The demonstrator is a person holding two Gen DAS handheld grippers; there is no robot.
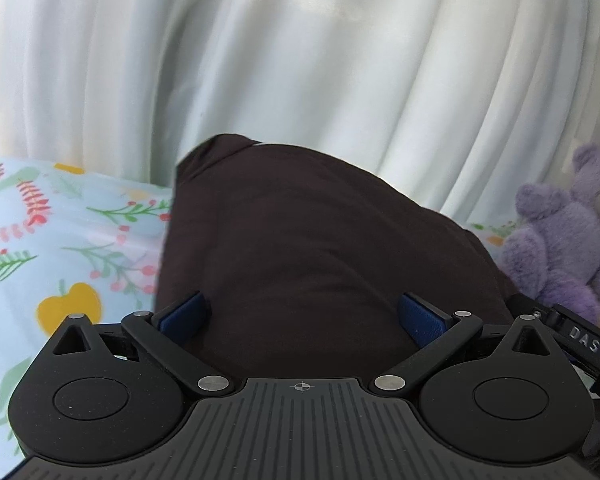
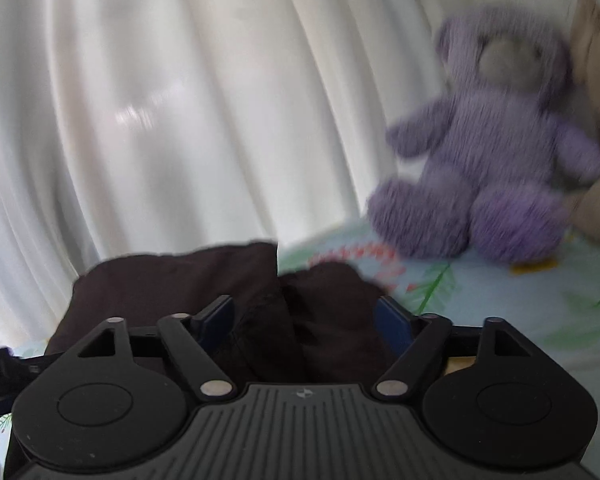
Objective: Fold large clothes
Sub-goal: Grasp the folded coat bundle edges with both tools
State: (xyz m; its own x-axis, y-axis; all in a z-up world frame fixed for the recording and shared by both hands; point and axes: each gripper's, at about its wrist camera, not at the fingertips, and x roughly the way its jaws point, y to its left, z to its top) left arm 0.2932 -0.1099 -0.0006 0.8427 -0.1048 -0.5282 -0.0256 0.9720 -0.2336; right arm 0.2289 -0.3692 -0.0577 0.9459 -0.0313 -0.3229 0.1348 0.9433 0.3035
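Observation:
A dark brown garment lies on a floral bedsheet. My left gripper is open, its blue pads spread wide over the cloth, nothing pinched. In the right wrist view the same garment lies bunched in two folds. My right gripper is open too, with a bunched fold of the cloth lying between its spread pads. The right view is blurred by motion.
White curtains hang right behind the bed. A purple teddy bear sits on the sheet at the right, also in the left wrist view. A beige cushion stands behind it. Part of the other gripper shows at the right.

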